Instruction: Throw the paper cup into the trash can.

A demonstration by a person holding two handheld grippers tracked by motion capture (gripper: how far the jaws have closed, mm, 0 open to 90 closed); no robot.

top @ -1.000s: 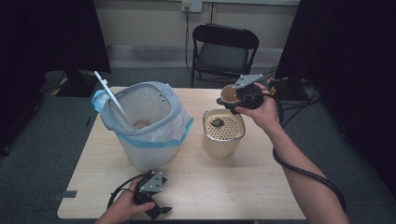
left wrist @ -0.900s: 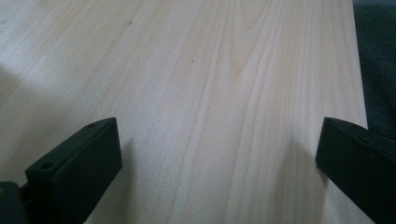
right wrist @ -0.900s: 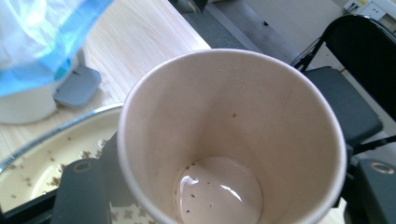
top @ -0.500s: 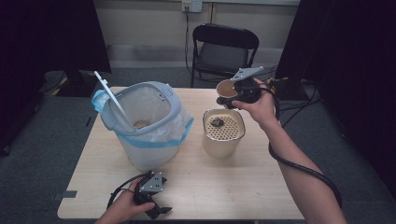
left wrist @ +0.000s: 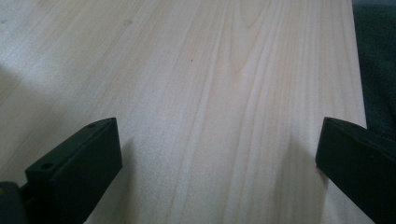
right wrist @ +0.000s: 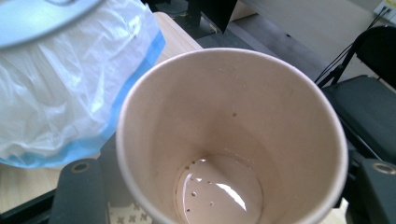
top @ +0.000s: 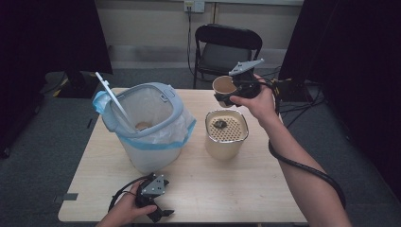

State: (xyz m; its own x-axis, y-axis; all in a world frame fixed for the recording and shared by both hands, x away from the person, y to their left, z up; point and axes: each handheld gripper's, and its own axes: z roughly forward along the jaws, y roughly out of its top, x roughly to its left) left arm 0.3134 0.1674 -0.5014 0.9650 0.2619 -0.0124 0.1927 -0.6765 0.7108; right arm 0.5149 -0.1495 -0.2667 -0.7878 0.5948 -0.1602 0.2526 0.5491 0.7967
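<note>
Paper cup, clamped in the right gripper, hangs above the table's far edge, just behind the strainer pot, some liquid left inside. Left gripper rests on the table, jaws apart and empty. Next likely: carrying the cup to the lined bin.

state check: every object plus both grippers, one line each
paper cup: held above the table, a little liquid with specks at the bottom
right gripper: shut on the paper cup
left gripper: open, nothing between the jaws, low over the table
trash bin: lid up, bag-lined
strainer pot: upright, dark clump on its perforated top
</note>
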